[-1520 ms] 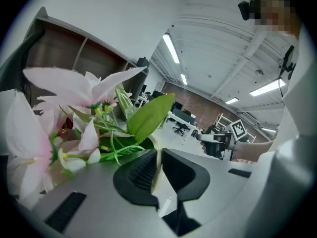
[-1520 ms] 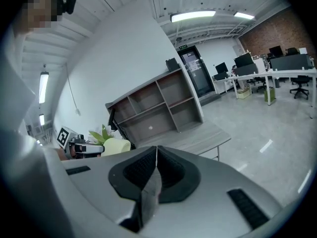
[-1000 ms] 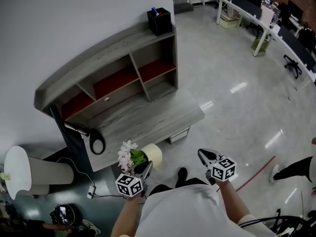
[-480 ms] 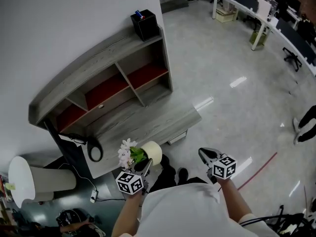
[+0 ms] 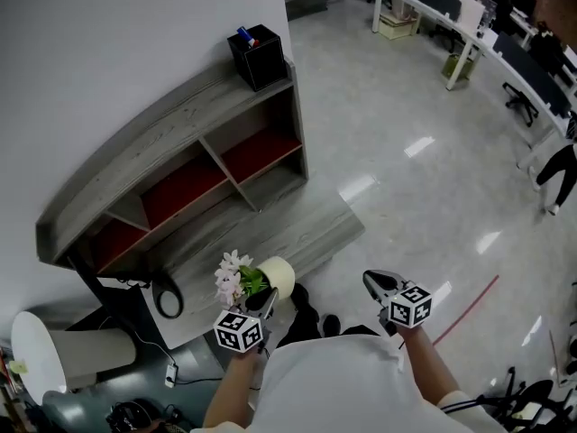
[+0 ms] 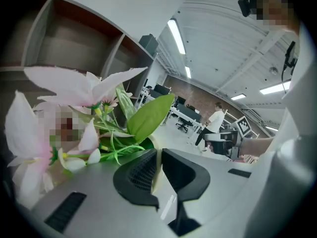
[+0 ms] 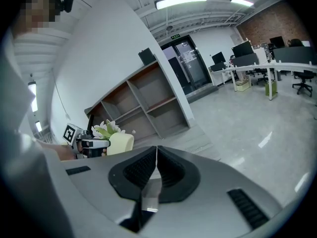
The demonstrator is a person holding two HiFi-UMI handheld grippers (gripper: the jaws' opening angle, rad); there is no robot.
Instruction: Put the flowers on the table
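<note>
Over on the left, the grey table (image 5: 270, 234) with its shelf unit waits, and the flowers aren't on it yet. The pink-white flowers (image 5: 231, 276) and their cream pot (image 5: 279, 276) hang in the air just off the table's near edge. The left gripper (image 5: 265, 301) carries them, its jaws pinched on the pot's thin rim with only a sliver of cream between the pads. My read is that this is a light load but top-heavy. The pot looks stiff and smooth, so it may swivel or slip in a rim grip. The petals and leaves look soft, so no squeezing there: the rim or wall is the place to hold. Further right, the right gripper (image 5: 371, 282) hovers over the floor, jaws together with nothing between them.
</note>
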